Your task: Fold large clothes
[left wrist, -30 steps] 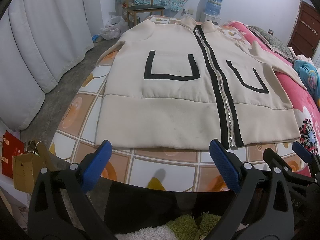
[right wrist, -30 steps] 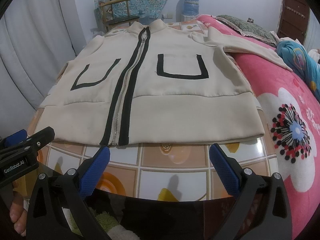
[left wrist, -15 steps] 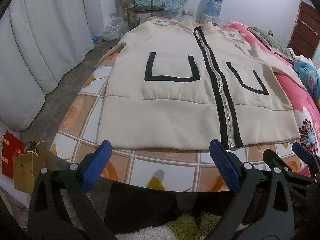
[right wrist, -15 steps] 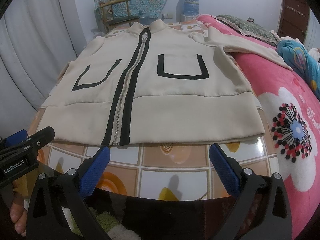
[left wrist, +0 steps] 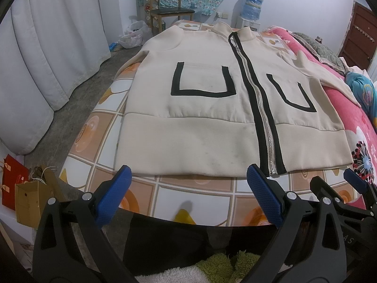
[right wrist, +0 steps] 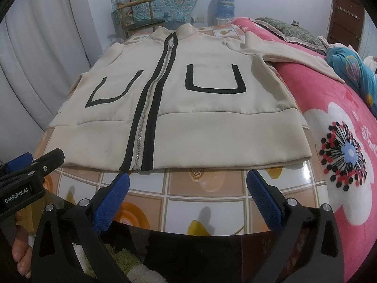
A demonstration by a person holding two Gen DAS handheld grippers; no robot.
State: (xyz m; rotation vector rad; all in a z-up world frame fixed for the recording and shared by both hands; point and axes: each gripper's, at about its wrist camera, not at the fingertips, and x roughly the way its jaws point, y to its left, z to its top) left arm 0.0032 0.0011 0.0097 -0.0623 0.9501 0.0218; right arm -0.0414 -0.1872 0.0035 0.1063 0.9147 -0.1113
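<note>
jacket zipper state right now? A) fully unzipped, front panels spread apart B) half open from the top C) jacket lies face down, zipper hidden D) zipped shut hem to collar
D: the zipper runs closed up the jacket from hem to collar, panels meeting.

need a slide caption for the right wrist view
Open right tool poised short of the hem of a zipped cream jacket laid flat on a tiled tabletop.

Left hand-held gripper (left wrist: 188,184), right hand-held gripper (right wrist: 188,188): jaws spread.
</note>
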